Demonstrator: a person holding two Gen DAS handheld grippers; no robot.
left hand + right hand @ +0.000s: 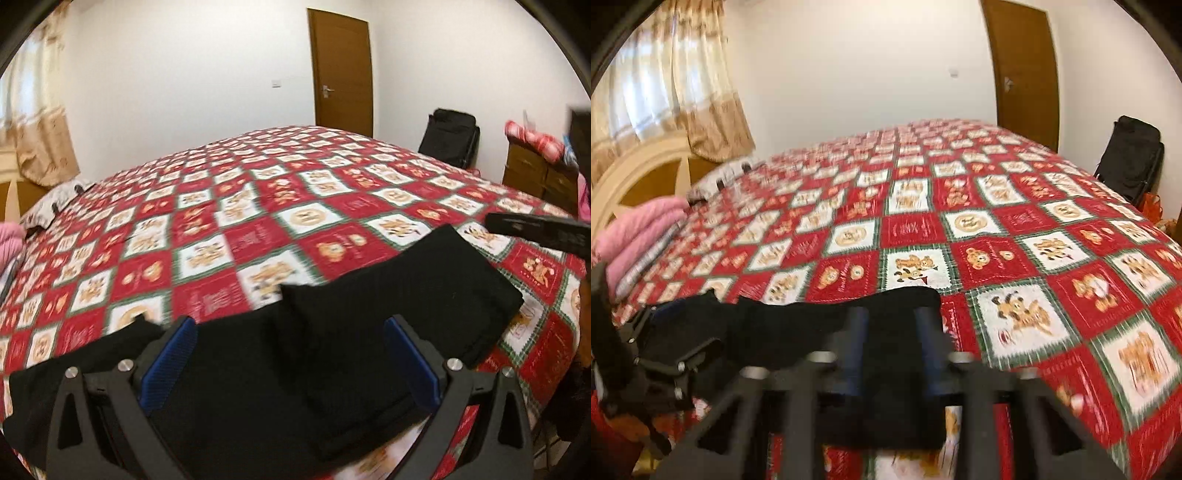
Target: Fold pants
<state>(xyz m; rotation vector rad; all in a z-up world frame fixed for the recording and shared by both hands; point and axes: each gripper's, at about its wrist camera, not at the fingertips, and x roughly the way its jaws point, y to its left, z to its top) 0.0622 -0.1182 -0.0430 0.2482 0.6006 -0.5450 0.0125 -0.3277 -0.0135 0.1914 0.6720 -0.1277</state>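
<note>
The black pants [332, 332] lie folded on the red patchwork bedspread [258, 206] near its front edge. My left gripper [290, 325] is open, its blue-padded fingers spread wide just above the pants with nothing between them. In the right wrist view the pants [798, 325] stretch left to right, and my right gripper [892, 314] hovers over their right end, fingers partly apart and blurred with nothing between them. The right gripper's body [535, 229] shows at the right edge of the left wrist view, and the left gripper [650, 354] shows at the left of the right wrist view.
Pink folded bedding [642, 229] and a pillow [716, 177] lie at the bed's left end by the headboard. A black bag [452, 140] stands beside the brown door [341, 70]. A wooden dresser [535, 177] with clothes on top stands at the right.
</note>
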